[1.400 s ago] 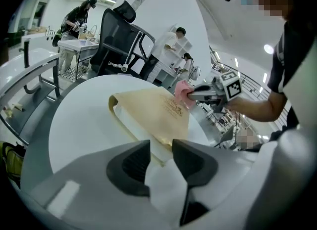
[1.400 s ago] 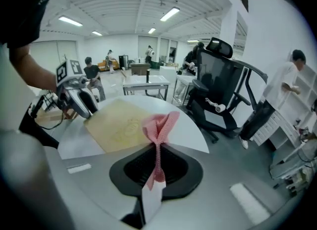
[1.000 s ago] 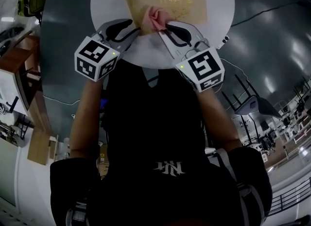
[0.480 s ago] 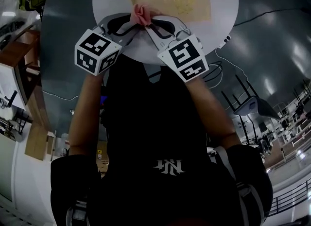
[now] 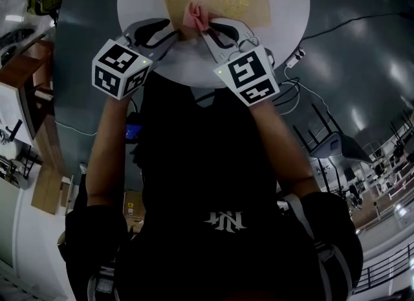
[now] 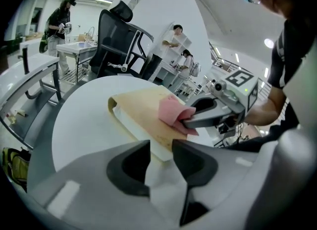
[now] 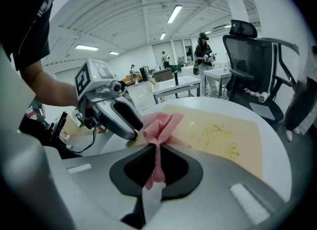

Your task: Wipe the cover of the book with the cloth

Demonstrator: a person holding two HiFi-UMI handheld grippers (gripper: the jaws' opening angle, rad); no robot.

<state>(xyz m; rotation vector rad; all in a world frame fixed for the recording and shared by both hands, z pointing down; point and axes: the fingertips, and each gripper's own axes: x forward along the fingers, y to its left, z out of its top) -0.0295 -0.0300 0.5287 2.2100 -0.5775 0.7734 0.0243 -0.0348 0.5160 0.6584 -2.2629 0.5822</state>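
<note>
The book (image 5: pixel 242 8) lies on the far half of the round table (image 5: pixel 288 8). The cloth (image 5: pixel 195 16) sits on the near edge of the book, toward its left corner, pinched between the jaws of the right gripper (image 5: pixel 206 31), which comes in from the near side. The left gripper (image 5: pixel 173 32) is just left of it, jaws apart around nothing, near the book's left corner. An office chair (image 6: pixel 119 36) stands behind the table
</note>
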